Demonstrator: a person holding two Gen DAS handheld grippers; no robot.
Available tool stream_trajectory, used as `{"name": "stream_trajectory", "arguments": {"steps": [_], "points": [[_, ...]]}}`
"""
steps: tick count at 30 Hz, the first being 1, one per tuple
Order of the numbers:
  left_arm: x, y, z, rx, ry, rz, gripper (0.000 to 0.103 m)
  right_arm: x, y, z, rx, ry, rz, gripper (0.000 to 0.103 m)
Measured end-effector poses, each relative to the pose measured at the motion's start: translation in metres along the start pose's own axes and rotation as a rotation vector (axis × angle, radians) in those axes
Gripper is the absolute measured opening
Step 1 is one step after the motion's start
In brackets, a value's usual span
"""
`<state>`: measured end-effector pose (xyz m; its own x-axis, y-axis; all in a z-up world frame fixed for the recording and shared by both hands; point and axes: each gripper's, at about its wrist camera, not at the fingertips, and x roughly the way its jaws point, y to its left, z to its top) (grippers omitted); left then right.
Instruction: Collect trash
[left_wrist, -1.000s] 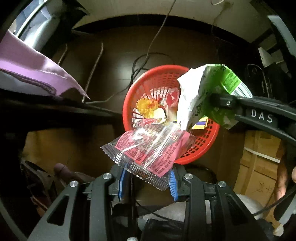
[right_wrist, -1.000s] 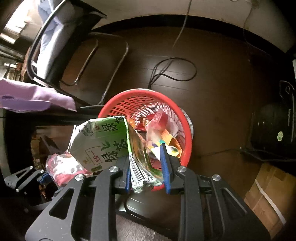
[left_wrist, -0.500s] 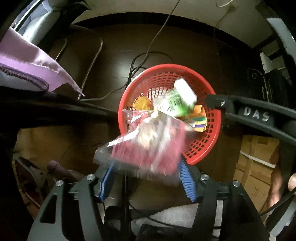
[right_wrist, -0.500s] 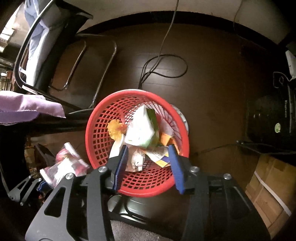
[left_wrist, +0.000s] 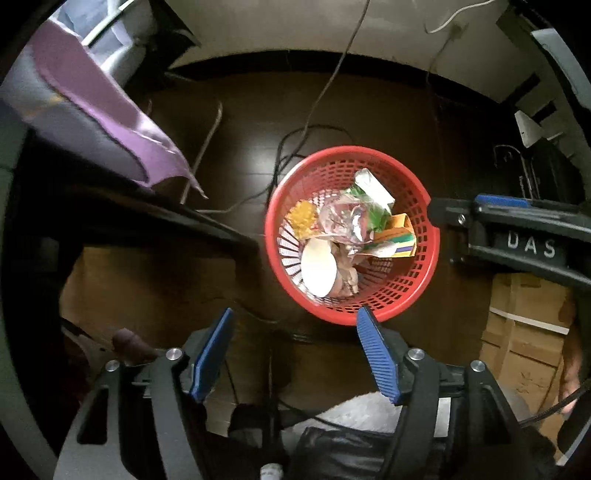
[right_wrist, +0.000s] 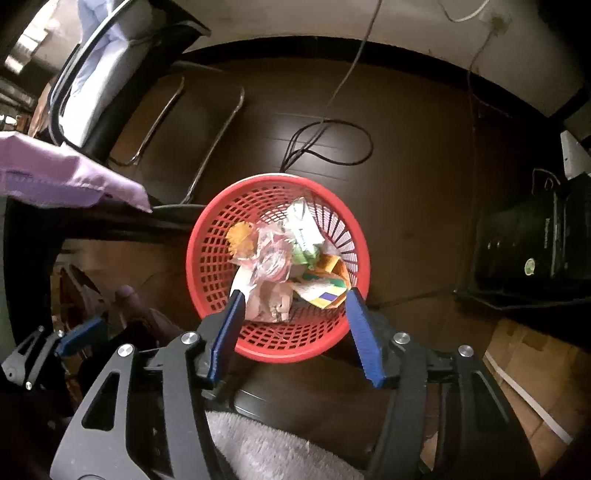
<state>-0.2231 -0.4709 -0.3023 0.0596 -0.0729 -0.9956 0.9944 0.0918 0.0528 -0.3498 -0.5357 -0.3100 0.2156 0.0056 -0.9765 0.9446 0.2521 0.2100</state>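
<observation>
Dark wood floor (left_wrist: 240, 122), pale wall along the far edge, black cable (right_wrist: 332, 140) looped on the floor beyond the basket. Red mesh basket (left_wrist: 424, 291) stands on the floor below both cameras. Inside it, piled together: green-white carton (left_wrist: 373, 199), crumpled clear-pink wrapper (left_wrist: 343, 225), white paper cup (left_wrist: 319, 267) on its side, yellow-orange flat box (left_wrist: 397, 236), yellow scrap (left_wrist: 303, 218). Left hand-held gripper (left_wrist: 293, 356) above the basket's near rim, jaws spread wide, nothing between them. Right hand-held gripper (right_wrist: 293, 332) over the basket, jaws likewise wide apart and empty. Purple cloth (left_wrist: 110, 110) hangs off a dark surface (left_wrist: 166, 218) at left; chair (right_wrist: 110, 74) beyond it; cardboard boxes (left_wrist: 524, 332) at right.
</observation>
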Motion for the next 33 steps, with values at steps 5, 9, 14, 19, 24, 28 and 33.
{"name": "stream_trajectory", "arguments": {"steps": [5,9,14,19,24,28,33], "points": [[-0.018,0.007,-0.015,-0.005,-0.049,0.013,0.074,-0.021,0.004,-0.016,0.0,-0.021,-0.031,0.064],[-0.029,0.013,-0.031,-0.028,-0.061,0.009,0.076,-0.031,0.005,-0.038,0.003,-0.017,-0.061,0.067],[-0.04,0.014,-0.043,-0.035,-0.077,-0.003,0.077,-0.035,0.002,-0.062,0.044,0.0,-0.076,0.072],[-0.049,0.016,-0.052,-0.05,-0.096,-0.017,0.079,-0.035,0.002,-0.079,0.046,0.029,-0.092,0.074],[-0.06,0.015,-0.06,-0.056,-0.125,-0.016,0.083,-0.044,0.008,-0.087,0.028,0.006,-0.101,0.074],[-0.063,0.015,-0.066,-0.052,-0.133,-0.011,0.083,-0.049,0.013,-0.089,0.014,-0.004,-0.105,0.074],[-0.067,0.016,-0.07,-0.054,-0.149,-0.004,0.083,-0.049,0.018,-0.091,-0.003,0.002,-0.111,0.075]]}}
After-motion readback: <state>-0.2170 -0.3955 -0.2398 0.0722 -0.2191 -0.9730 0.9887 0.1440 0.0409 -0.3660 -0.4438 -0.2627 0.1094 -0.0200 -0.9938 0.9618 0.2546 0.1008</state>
